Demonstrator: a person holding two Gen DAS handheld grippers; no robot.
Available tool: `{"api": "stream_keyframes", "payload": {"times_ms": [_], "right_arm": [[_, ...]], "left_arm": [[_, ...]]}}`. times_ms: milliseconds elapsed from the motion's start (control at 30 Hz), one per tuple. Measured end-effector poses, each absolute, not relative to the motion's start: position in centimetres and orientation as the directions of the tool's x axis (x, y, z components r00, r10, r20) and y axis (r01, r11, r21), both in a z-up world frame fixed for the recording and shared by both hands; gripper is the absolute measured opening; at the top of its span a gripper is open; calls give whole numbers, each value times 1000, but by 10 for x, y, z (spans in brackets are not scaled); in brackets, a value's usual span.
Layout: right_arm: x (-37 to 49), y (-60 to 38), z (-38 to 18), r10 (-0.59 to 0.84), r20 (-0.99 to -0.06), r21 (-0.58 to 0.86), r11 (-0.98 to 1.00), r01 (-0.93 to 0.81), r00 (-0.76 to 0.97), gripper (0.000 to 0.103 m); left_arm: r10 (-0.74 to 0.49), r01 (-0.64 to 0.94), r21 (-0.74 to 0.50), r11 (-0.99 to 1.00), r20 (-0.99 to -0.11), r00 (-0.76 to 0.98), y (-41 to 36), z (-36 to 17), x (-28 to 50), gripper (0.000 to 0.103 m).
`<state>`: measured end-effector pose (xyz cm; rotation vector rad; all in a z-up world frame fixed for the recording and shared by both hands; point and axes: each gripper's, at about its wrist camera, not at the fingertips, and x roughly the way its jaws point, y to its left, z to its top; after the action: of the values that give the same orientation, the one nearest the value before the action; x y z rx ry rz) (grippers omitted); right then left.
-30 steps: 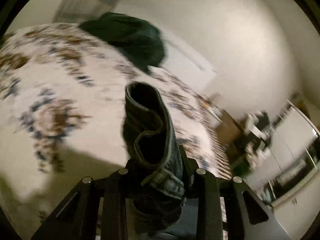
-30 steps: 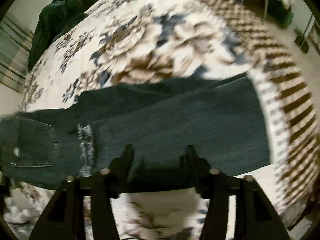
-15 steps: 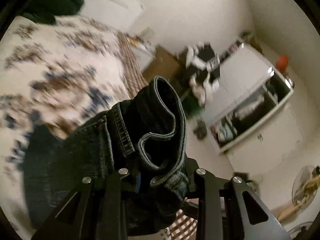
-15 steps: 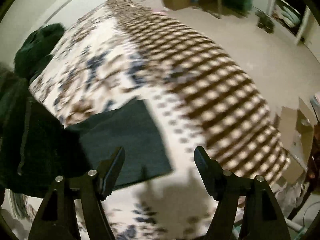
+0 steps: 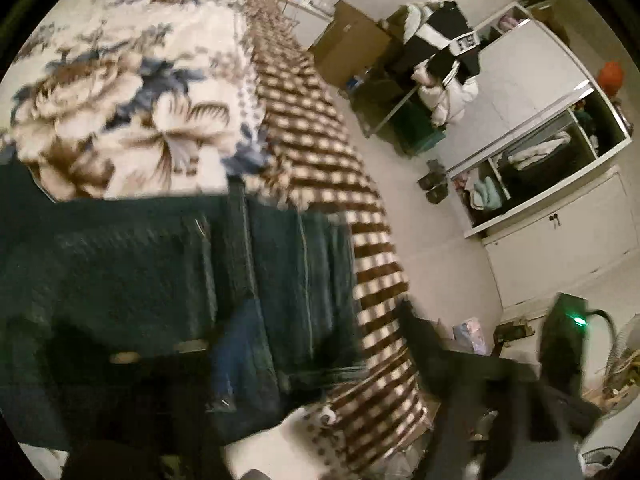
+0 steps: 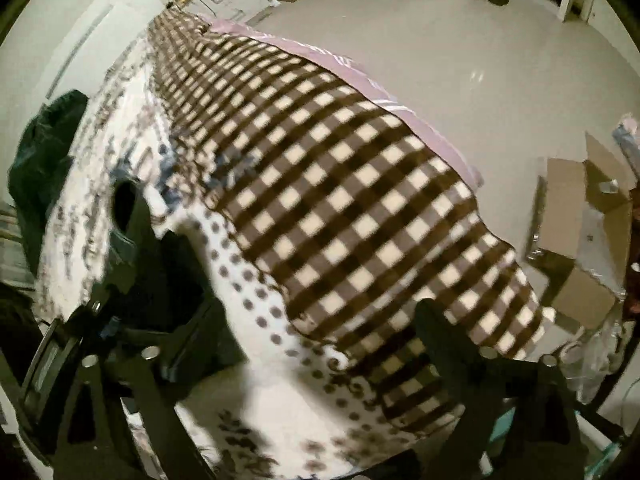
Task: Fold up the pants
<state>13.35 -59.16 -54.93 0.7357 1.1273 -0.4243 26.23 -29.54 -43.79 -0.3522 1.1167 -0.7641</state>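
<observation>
The dark blue jeans (image 5: 168, 272) lie folded across the flowered bedspread (image 5: 132, 92) near the checked edge of the bed. In the left wrist view my left gripper is lost in dark blur low in the frame; denim covers the spot where its fingers are. In the right wrist view my right gripper (image 6: 316, 320) is open and empty over the bedspread (image 6: 248, 364), its fingers (image 6: 444, 336) wide apart. The jeans' waist end (image 6: 132, 216) stands bunched at the left, above what looks like the other gripper's frame.
A checked brown blanket (image 6: 352, 208) hangs over the bed's edge. A dark green garment (image 6: 44, 160) lies at the far left of the bed. On the floor are cardboard boxes (image 6: 588, 236). A white open wardrobe (image 5: 552, 160) and a clothes pile (image 5: 440, 56) stand across the room.
My left gripper has swung the jeans' waist end over and down onto the legs. My right gripper opened, left the cloth and moved right toward the bed's edge.
</observation>
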Motion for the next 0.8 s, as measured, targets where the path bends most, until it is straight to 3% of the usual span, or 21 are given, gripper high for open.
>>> {"api": "stream_keyframes", "payload": {"times_ms": [200,367,467,500,533,567,633,667,800], "right_arm": [[177,-582,-561,235,-869,459,711,533,435,103],[227,-568,-603,391,-826,558,672,487,406,103],[249,-556,-634,530,-758,652,595,470,380,103],[253,-552,-645,530,-777,626,595,504,341,103],[254,-549,-649,532,-774,630,590,506,344,95],[254,-547,-647,518,-777,628,598,497,358,67],[253,-541,-635,479,-795,607,630,484,373,33],[250,-539,-622,444,-808,587,657,473,386,24],[239,-546,-597,351,-854,512,697,501,385,23]], "left_arm": [[-639,319,-555,768,-690,339,-225,-407,287,99],[-459,155,-434,887,-799,388,-142,-443,329,99],[-409,56,-417,907,-843,350,-104,-479,347,99],[-401,32,-415,909,-851,339,-96,-489,350,99],[-400,18,-418,908,-855,329,-91,-497,353,99],[-393,4,-414,910,-861,324,-87,-502,355,99],[-407,-16,-432,902,-860,309,-83,-512,363,99],[-415,-25,-443,896,-857,306,-81,-513,366,99],[-467,-27,-491,871,-843,268,-96,-522,388,99]]}}
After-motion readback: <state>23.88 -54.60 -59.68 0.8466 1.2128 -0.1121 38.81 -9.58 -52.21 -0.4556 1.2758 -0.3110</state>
